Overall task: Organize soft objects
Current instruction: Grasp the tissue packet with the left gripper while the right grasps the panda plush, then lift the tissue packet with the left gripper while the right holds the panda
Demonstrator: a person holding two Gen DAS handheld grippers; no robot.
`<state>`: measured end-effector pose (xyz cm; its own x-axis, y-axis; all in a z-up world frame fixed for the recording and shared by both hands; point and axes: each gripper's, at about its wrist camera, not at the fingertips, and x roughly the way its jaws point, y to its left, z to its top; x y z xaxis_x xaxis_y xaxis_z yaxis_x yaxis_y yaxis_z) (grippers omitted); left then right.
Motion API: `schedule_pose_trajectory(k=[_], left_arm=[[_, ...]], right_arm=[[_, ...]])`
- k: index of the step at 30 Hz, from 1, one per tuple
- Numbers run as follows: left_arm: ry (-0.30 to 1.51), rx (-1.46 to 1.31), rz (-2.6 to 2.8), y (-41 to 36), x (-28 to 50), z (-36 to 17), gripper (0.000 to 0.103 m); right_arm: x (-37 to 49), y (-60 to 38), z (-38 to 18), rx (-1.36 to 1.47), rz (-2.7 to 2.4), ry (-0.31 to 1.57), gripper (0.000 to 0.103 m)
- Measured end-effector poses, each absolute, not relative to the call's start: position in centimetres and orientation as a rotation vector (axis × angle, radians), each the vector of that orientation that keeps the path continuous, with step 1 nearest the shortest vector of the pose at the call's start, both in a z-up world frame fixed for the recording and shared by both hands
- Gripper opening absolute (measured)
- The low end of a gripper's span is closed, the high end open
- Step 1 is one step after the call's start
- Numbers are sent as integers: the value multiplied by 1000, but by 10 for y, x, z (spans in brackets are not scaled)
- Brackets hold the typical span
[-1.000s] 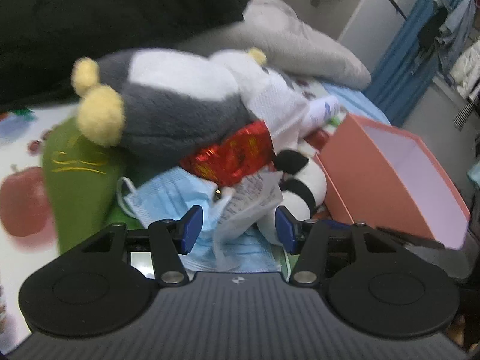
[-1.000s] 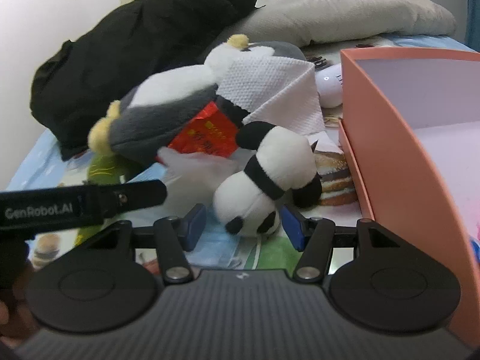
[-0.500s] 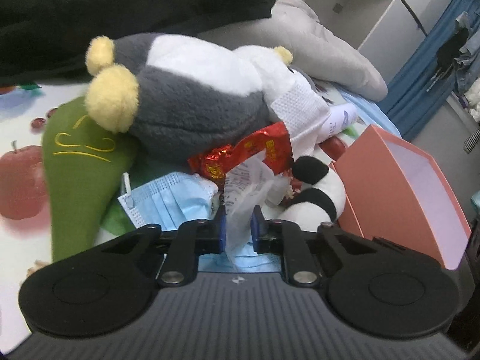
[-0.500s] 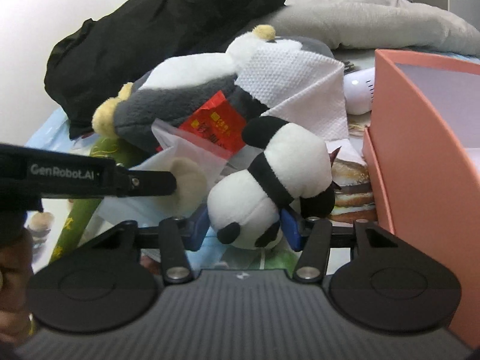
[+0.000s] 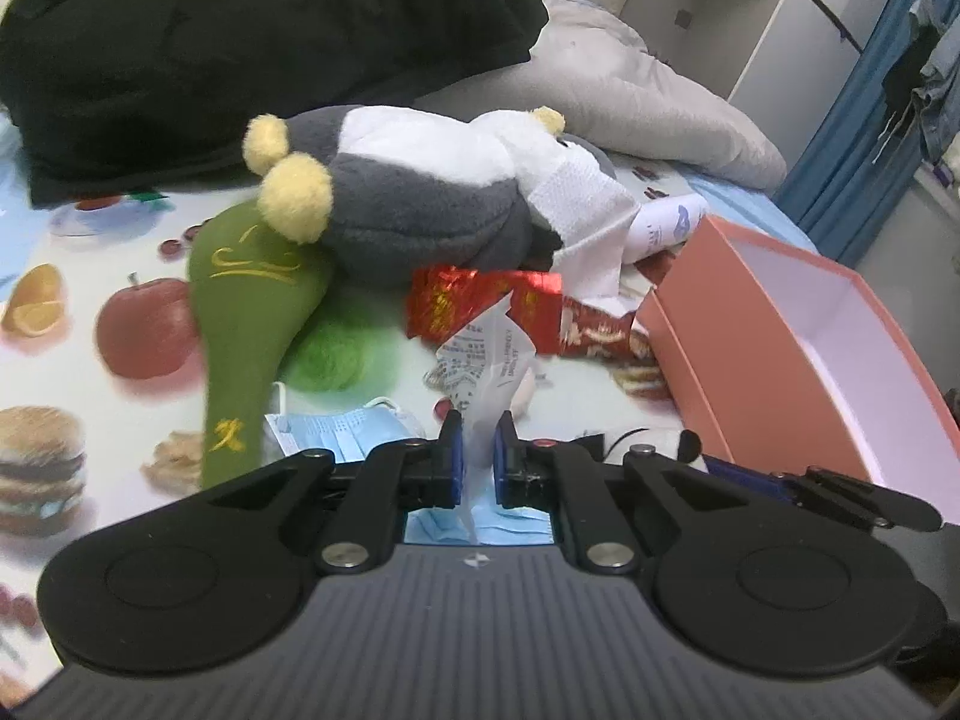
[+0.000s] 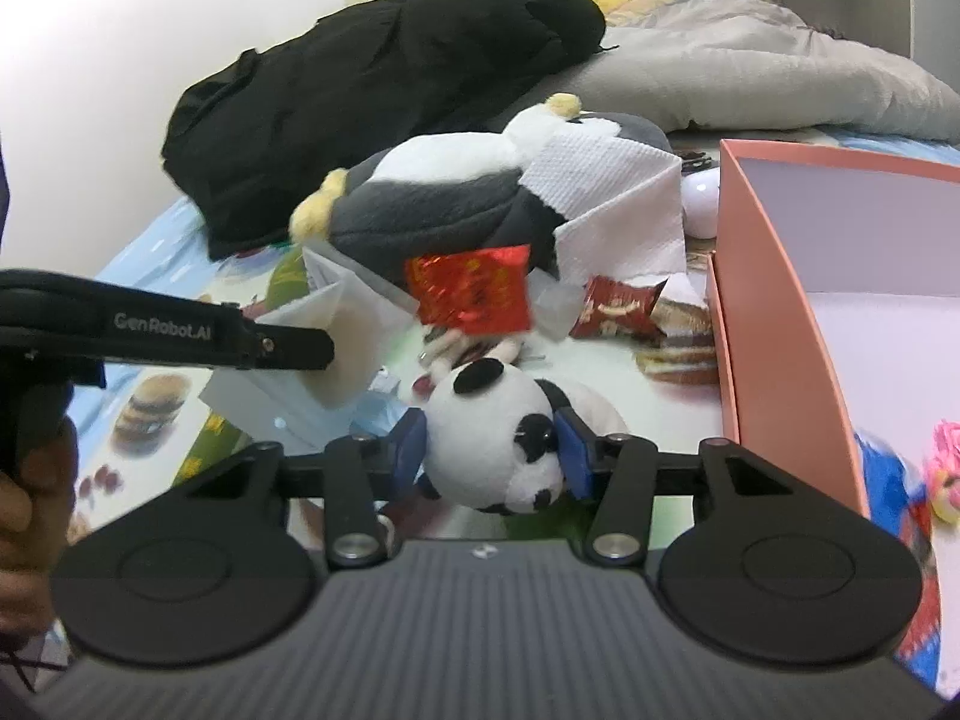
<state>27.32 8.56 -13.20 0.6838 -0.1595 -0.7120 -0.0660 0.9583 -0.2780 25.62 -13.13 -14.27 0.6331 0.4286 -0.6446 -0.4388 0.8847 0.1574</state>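
My left gripper (image 5: 478, 450) is shut on a clear printed plastic bag (image 5: 487, 360) and holds it above a blue face mask (image 5: 342, 429). My right gripper (image 6: 491, 443) is shut on a small panda plush (image 6: 489, 429), lifted off the sheet. The left gripper's body (image 6: 162, 330) shows at the left of the right wrist view with the bag (image 6: 312, 324) hanging from it. A grey and white penguin plush (image 5: 420, 192) lies behind, with a white paper towel (image 6: 612, 198) draped on it and a red foil wrapper (image 5: 480, 300) in front.
An open pink box (image 5: 798, 348) stands at the right. A green plush (image 5: 246, 312) lies left of the penguin. A black coat (image 5: 240, 42) and a grey pillow (image 5: 630, 96) lie at the back. The sheet has a fruit and burger print.
My left gripper shut on the plastic bag and pulled it back and up. My right gripper shut on the panda and lifted it away from the pile.
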Motion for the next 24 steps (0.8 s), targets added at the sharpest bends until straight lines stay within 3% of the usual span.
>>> schedule_pose_trajectory(k=[17,24], left_arm=[[873,-366,-41,73,192,-150,10],[870,-392,-42,75,184,-153,10]], right_arm=[[174,-159,-156,-29,483,832,50],[179,-167,-159,82,414,889,59]])
